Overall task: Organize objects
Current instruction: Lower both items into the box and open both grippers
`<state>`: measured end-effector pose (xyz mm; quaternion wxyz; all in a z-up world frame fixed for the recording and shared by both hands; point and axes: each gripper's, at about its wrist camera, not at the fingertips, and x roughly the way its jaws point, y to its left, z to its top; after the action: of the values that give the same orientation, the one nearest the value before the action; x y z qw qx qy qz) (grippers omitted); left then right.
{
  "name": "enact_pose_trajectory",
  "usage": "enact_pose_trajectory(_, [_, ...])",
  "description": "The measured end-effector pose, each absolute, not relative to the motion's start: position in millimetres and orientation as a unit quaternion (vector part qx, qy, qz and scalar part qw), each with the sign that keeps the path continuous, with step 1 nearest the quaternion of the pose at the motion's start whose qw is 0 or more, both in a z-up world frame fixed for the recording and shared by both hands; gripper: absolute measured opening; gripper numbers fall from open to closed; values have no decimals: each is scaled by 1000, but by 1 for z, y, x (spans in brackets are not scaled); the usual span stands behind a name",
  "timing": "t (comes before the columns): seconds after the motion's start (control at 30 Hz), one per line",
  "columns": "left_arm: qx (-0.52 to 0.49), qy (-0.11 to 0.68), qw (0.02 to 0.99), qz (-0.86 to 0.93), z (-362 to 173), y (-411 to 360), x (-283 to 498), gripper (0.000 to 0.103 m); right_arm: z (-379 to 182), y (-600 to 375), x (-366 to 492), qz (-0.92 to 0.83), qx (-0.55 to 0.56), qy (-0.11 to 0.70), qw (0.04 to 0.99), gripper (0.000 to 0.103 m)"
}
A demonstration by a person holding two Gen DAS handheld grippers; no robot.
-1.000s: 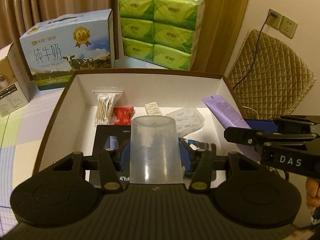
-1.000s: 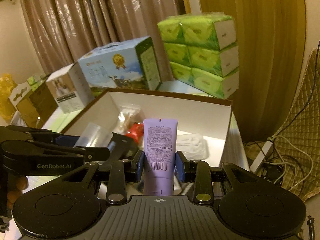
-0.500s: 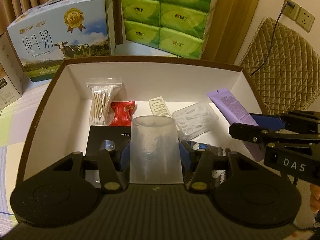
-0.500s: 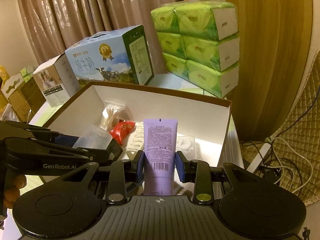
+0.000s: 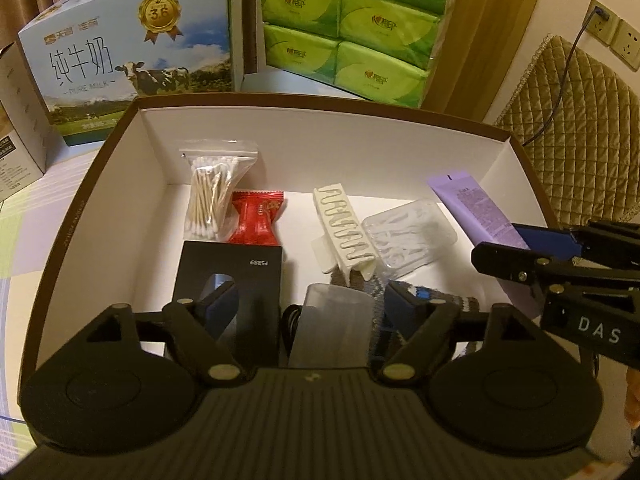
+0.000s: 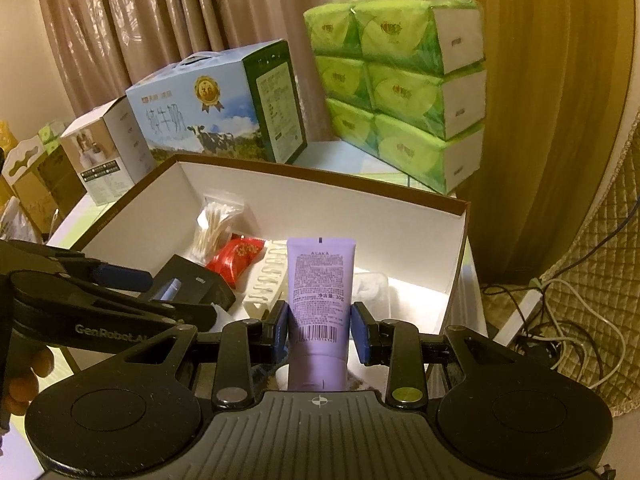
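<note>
A brown-rimmed box (image 5: 320, 100) with white walls lies under both grippers. My left gripper (image 5: 312, 304) is open wide over its near part. A clear plastic cup (image 5: 330, 324) lies on its side between the fingers, touching neither. It rests beside a black carton (image 5: 236, 276) and a knitted grey-blue item (image 5: 440, 300). My right gripper (image 6: 320, 332) is shut on a purple tube (image 6: 320, 288), holding it over the box's right side. From the left wrist the right gripper (image 5: 500, 246) and tube (image 5: 472, 208) show at the right. The left gripper (image 6: 172, 296) shows at the left of the right wrist view.
Inside the box are a bag of cotton swabs (image 5: 212, 196), a red packet (image 5: 258, 220), a white hair clip (image 5: 342, 228) and a clear plastic tray (image 5: 408, 232). Behind stand a milk carton (image 5: 132, 52) and green tissue packs (image 5: 352, 28). Cables (image 6: 560, 320) lie right.
My left gripper has opened and let the cup go; the cup now lies low in the box. Both grippers have moved forward over the box, the right still gripping the tube.
</note>
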<state>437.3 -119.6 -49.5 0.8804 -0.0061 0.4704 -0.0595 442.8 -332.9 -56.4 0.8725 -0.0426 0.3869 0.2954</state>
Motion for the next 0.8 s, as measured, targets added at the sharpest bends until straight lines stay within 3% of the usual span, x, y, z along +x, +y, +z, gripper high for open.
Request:
enact_pose_trajectory(0.1, [1,469,881,-53,-49,-117,437,85,-58,-331,444,297,-47,389,871,31])
enact_pose_trajectory(0.53, [-5,464,886,-23,-45,-100,429,91,-64,-324,445,303,-61,365,878,33])
enact_pose_trajectory(0.6, [-1,461,887,-18,-43,-98,427,95,-62,-325,443,303,-55,366,878,59])
enact_pose_trajectory(0.73, [-4,456,890,-14,-37,-91,421,96,-56,-327,433,310,-46,362,878,67])
enact_pose_trajectory(0.8, [-6,454,891,-11,-34,-88,418,99,-54,-327,427,307,-42,364,878,83])
